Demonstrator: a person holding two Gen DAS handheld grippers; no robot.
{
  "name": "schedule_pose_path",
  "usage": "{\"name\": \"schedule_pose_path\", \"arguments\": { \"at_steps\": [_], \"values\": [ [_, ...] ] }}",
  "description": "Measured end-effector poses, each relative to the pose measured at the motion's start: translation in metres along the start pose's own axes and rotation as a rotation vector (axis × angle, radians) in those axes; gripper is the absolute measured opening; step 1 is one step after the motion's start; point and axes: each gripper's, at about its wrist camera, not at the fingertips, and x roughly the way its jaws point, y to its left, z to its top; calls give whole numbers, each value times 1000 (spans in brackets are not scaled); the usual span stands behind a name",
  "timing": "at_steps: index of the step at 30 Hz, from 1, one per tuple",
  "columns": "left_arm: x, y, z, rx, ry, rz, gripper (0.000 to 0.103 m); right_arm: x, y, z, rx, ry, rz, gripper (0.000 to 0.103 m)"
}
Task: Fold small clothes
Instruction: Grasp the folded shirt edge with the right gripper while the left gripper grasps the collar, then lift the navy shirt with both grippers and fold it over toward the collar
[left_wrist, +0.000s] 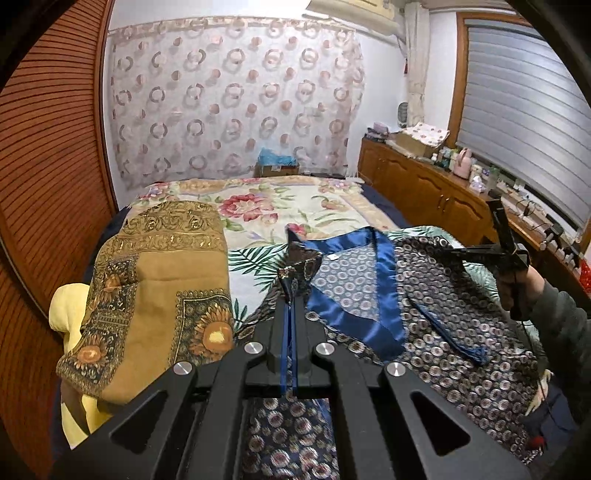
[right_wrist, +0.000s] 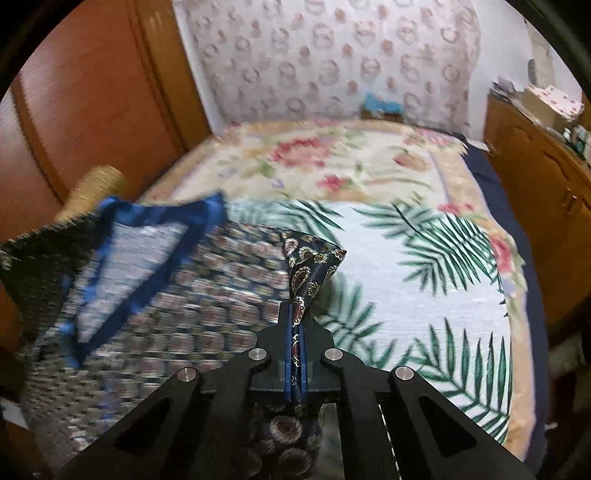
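Left gripper (left_wrist: 289, 280): jaws together, clamped on a fold of the patterned garment; the pinched cloth stands up just past the tips, centre of the left wrist frame.
Right gripper (right_wrist: 296, 314): jaws together, clamped on a corner of the same garment; the corner sticks up beyond the tips at centre frame. From the left wrist view this gripper (left_wrist: 496, 236) appears at right of frame, carried by a hand (left_wrist: 524, 284) in a dark sleeve.
Patterned garment (left_wrist: 461, 295): dark blue cloth with small ring motifs, spread across the lower centre and lower right of the left wrist frame, draped over the bed and running under the left gripper body. In the right wrist view it (right_wrist: 184, 302) fills the left and lower centre, blurred.
Blue satin trim (left_wrist: 384, 280): plain bright-blue band edging a paler inner face of the garment, just right of the left gripper tips.
Blue cord (left_wrist: 454, 334): thin, with a tassel end, lying on the garment at lower right.
Bed cover (right_wrist: 424, 266): white with green palm leaves and red flowers, beneath the garment.
Ochre sunflower cloth (left_wrist: 162, 280): folded, at left of the left wrist frame, beside the garment.
Yellow item (left_wrist: 70, 310): partly under the ochre cloth, far left.
Wooden cabinets (left_wrist: 417, 184): right of the bed, top crowded with small objects.
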Motion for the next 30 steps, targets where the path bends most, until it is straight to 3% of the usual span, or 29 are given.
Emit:
{"name": "schedule_pose_path", "arguments": {
  "at_steps": [6, 13, 21, 26, 30],
  "values": [
    [-49, -1, -15, -4, -58, -6, 2, -81, 38, -20, -56, -138, 66, 2],
    [-120, 16, -57, -40, -115, 33, 2, -171, 75, -82, -119, -194, 88, 2],
    [-172, 30, -129, -130, -105, 86, 2, -258, 94, -181, -99, -150, 89, 2],
    [-169, 36, -152, -169, -67, 72, 2, -280, 100, -220, -92, -102, 105, 2],
    [-155, 33, -156, -150, -28, 87, 2, -271, 104, -231, -115, -38, 48, 2]
  ]
}}
